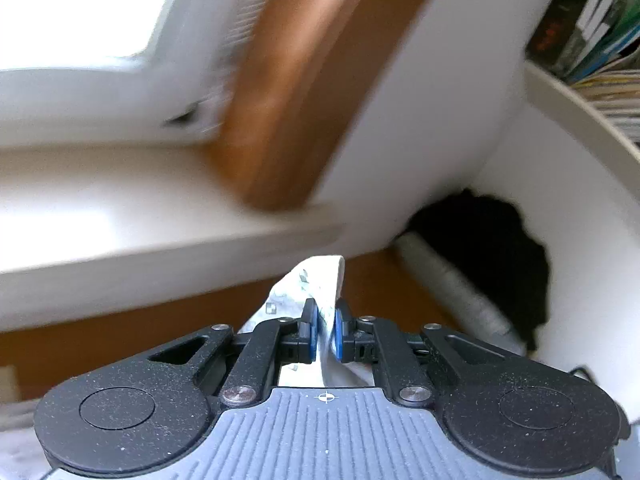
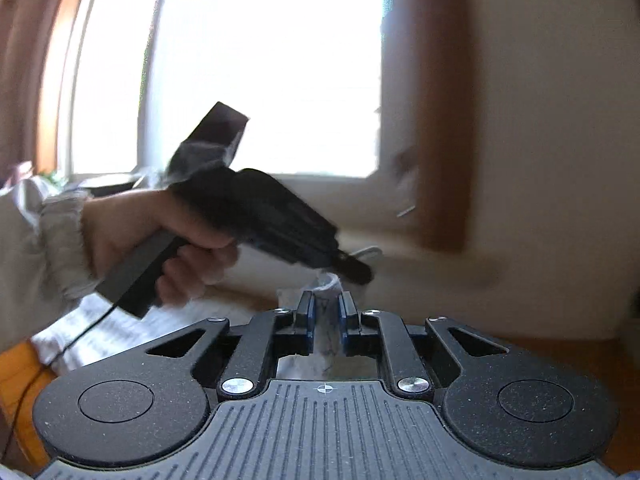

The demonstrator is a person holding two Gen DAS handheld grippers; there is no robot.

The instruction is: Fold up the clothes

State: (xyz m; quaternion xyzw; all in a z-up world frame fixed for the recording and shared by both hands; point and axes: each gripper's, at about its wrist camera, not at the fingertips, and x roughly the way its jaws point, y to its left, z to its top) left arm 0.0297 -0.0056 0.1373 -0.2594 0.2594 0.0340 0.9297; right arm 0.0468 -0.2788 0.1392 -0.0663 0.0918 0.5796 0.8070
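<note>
A white patterned garment (image 1: 306, 286) is pinched between the blue pads of my left gripper (image 1: 326, 320), which is shut on it; a fold of the cloth sticks up past the fingertips. My right gripper (image 2: 326, 312) is shut on the same pale cloth (image 2: 326, 342), bunched between its pads. In the right wrist view a person's hand (image 2: 132, 232) holds the left gripper (image 2: 356, 272) just ahead, its tip close above my right fingertips. Both grippers are raised and face a window; most of the garment is out of sight below.
A bright window (image 2: 260, 68) with a white sill (image 1: 140, 220) and a wooden frame (image 1: 288, 88) lies ahead. A bookshelf (image 1: 592, 32) stands at the right, with a black cloth heap (image 1: 492, 252) and a pale roll (image 1: 452, 284) below it. A cable (image 2: 52, 356) hangs from the left gripper's handle.
</note>
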